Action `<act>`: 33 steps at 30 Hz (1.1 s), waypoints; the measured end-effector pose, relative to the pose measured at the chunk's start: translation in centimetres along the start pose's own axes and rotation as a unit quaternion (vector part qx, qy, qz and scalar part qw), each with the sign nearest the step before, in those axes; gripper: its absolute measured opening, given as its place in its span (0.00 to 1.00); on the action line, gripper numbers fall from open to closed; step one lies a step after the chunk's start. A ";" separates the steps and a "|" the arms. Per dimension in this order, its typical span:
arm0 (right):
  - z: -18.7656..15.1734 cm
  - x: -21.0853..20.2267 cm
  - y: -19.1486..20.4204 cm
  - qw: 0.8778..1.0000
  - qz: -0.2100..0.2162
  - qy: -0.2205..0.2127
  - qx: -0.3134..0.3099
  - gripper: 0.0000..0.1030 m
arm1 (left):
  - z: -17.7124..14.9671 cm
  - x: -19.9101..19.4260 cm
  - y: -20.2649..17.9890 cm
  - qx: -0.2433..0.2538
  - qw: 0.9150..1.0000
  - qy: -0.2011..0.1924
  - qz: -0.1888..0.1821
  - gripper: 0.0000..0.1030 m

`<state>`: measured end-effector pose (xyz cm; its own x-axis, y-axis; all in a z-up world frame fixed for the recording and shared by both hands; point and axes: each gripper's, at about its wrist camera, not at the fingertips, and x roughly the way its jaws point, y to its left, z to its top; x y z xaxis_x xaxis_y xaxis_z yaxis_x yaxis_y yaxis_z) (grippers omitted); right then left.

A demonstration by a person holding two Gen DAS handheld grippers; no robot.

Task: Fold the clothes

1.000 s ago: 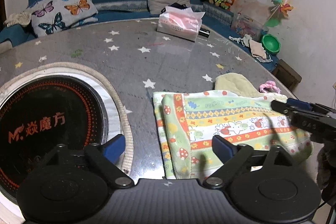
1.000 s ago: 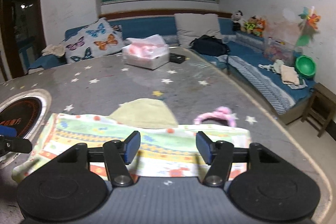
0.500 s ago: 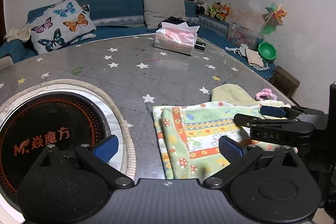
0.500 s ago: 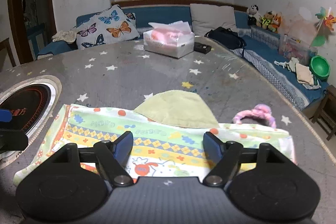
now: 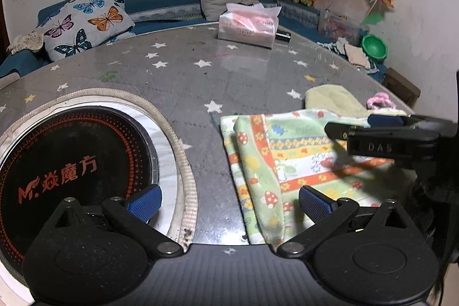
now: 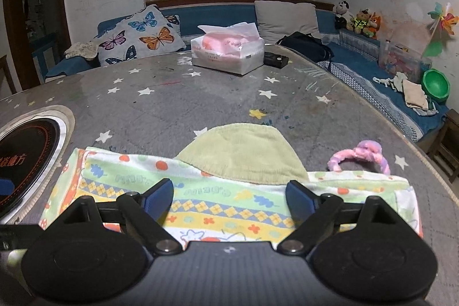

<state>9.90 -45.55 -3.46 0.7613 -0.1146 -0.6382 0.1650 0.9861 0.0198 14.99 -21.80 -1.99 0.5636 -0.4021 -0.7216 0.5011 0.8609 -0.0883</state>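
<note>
A folded patterned cloth (image 5: 287,159) with green, yellow and orange bands lies flat on the grey starred table (image 5: 186,76); it also shows in the right wrist view (image 6: 229,202). My left gripper (image 5: 229,198) is open and empty, hovering over the cloth's left edge. My right gripper (image 6: 229,195) is open and empty above the cloth's near edge. It shows side-on over the cloth in the left wrist view (image 5: 381,131). A pale green knit hat (image 6: 243,154) lies just behind the cloth.
A black induction hob (image 5: 66,159) is set in the table at the left. A pink hair band (image 6: 361,157) lies behind the cloth's right end. A tissue box (image 6: 228,52) and a small black device (image 6: 275,59) sit at the far side. A sofa with a butterfly pillow (image 6: 137,39) is beyond.
Both grippers have risen and drawn back a little from the cloth. The right gripper has moved left over the cloth and has opened wider. The cloth has not moved.
</note>
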 end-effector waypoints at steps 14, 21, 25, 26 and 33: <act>-0.8 -2.9 0.0 1.000 0.001 -0.010 -0.016 0.87 | -0.7 -0.4 0.1 0.004 1.000 0.000 0.011 1.00; -3.7 -7.0 -0.1 1.000 0.003 -0.017 -0.019 0.87 | -1.2 -1.1 -0.3 0.019 1.000 -0.007 0.014 1.00; -6.0 -8.4 0.1 1.000 -0.008 -0.015 -0.017 0.88 | -1.5 -1.1 -0.4 0.021 1.000 -0.006 0.017 1.00; -6.6 -8.7 0.1 1.000 -0.011 -0.015 -0.019 0.89 | -1.6 -1.1 -0.4 0.022 1.000 -0.005 0.017 1.00; -7.6 -10.1 -0.3 1.000 -0.010 -0.024 -0.014 0.93 | -2.0 -1.4 -0.4 0.025 0.999 -0.006 0.019 1.00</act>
<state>-2.56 -43.75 -2.85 0.7875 -0.1385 -0.6006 0.1629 0.9865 -0.0139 12.67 -20.95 -2.32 0.5907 -0.3728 -0.7156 0.5114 0.8590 -0.0253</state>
